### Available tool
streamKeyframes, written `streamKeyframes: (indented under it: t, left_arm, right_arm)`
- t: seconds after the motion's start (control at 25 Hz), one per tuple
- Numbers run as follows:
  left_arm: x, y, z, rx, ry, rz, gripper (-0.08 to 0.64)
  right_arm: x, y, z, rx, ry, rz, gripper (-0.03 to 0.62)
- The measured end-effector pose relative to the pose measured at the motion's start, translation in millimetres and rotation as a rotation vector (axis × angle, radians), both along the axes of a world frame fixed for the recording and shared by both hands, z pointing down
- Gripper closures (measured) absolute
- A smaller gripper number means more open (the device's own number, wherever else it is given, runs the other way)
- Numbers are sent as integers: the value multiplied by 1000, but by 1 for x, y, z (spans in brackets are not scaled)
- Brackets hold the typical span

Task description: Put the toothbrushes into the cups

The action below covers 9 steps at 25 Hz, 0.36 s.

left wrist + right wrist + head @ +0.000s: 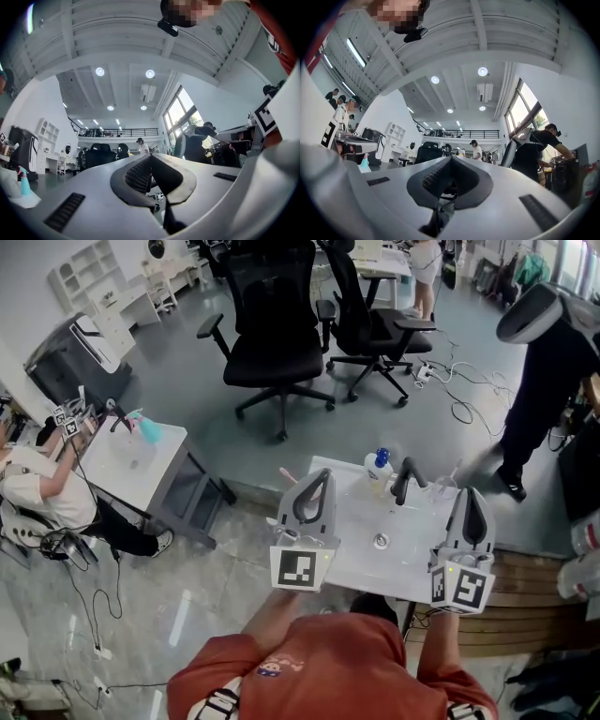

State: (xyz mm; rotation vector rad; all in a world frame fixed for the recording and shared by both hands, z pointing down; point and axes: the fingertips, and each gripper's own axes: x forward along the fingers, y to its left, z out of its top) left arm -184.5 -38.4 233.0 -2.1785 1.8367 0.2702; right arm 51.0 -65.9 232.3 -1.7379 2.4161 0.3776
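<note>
Overhead, a white table (352, 561) carries a curved black faucet (405, 480), taken as the landmark. The left tool (322, 482), held left of the faucet and nearer the person, has its jaws pressed together on nothing. The right tool (472, 497), held right of the faucet, is likewise closed and empty. A slender pink toothbrush (287, 473), too small to make out fully, lies well left of the faucet. A white blue-capped plastic bottle (379, 465) stands just left of the faucet.
</note>
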Motion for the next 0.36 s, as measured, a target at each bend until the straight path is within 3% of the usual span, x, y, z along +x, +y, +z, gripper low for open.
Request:
streamKeyframes:
  t: [0.36]
  left_arm:
    - [-4,1,2,6,15,2,541]
  right_arm:
    - [-13,0,4,0,-1,-21,584]
